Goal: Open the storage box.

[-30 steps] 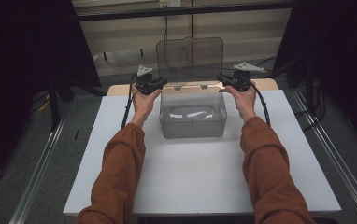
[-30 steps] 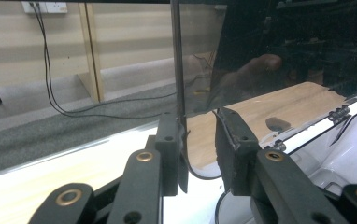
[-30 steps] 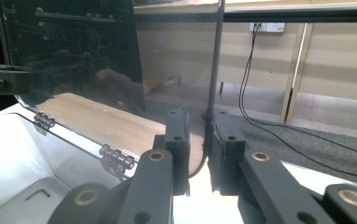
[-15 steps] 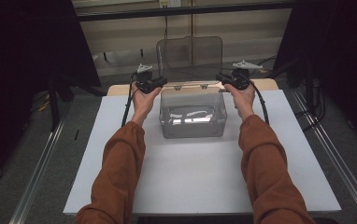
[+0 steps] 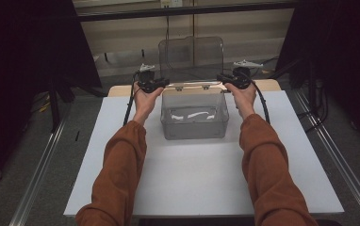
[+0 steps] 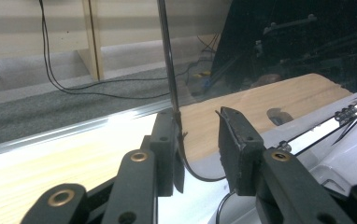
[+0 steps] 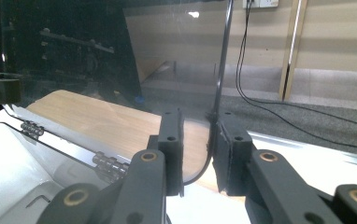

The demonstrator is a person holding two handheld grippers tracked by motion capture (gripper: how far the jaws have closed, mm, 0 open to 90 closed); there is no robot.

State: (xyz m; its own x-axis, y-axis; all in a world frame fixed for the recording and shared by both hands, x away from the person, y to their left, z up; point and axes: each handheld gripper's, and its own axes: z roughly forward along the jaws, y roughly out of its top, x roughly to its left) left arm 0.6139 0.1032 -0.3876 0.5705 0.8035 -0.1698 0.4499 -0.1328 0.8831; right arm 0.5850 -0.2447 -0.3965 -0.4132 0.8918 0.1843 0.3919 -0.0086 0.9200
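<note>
A clear plastic box (image 5: 194,117) stands on the white table (image 5: 192,179), its lid (image 5: 192,59) swung up and upright at the back. My left gripper (image 5: 161,84) is at the lid's lower left corner and my right gripper (image 5: 223,77) at its lower right. In the left gripper view the lid's edge (image 6: 167,70) runs down between the jaws of my left gripper (image 6: 197,121), against one pad, with a gap to the other. In the right gripper view the lid's edge (image 7: 223,56) stands between the jaws of my right gripper (image 7: 197,121), against one pad. Both pairs of jaws have just been opening.
A wooden board (image 5: 117,89) lies behind the white table. Metal rails (image 5: 41,169) run along the floor on both sides. Dark screens (image 5: 22,56) stand at left and right, and cables (image 6: 74,88) trail over the grey carpet behind.
</note>
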